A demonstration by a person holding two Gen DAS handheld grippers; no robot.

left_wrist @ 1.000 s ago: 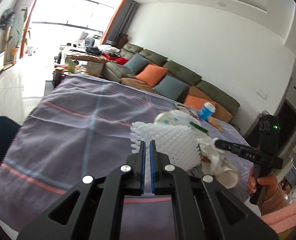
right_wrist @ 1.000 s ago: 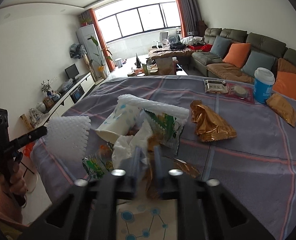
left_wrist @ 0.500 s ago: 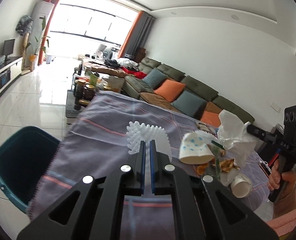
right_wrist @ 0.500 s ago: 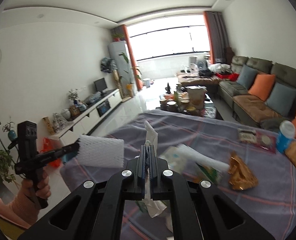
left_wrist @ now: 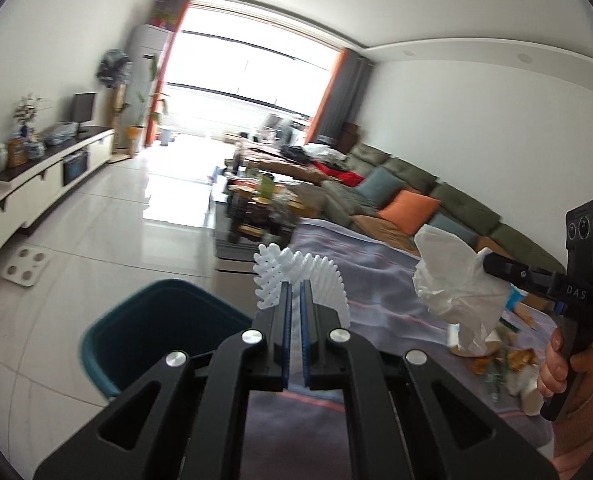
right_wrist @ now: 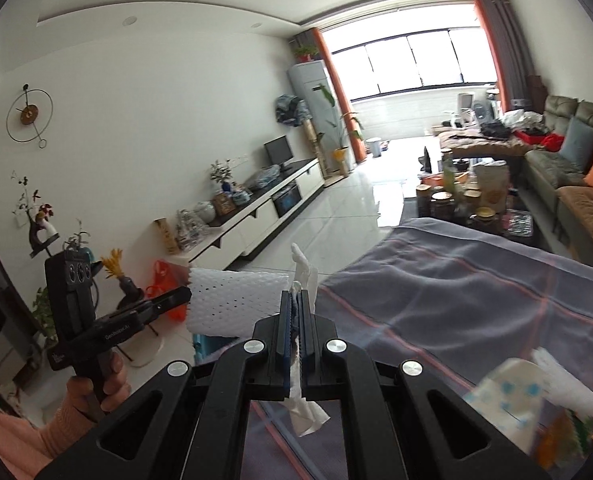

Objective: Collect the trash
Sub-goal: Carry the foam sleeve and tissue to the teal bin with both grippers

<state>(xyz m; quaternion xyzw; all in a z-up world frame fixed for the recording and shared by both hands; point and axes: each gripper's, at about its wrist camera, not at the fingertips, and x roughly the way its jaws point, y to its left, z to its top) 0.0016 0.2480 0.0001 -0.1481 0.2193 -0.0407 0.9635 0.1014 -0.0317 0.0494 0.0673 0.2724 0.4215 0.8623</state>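
Trash in both claws: left gripper (left_wrist: 295,300) pinches white foam netting (left_wrist: 300,280), right gripper (right_wrist: 295,312) clamps crumpled tissue (left_wrist: 456,296), both near the teal bin (left_wrist: 156,332), probably to drop in.

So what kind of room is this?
Most likely a home living room: a long green sofa with cushions, a low TV cabinet with a screen, and a big window with orange curtains.

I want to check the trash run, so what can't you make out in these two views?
- Teal bin: left wrist view, inside dark, near side behind the left tool.
- Leftover trash: right wrist view, blurred, cut by the edge.
- Tissue: middle hidden between the right tool fingers.
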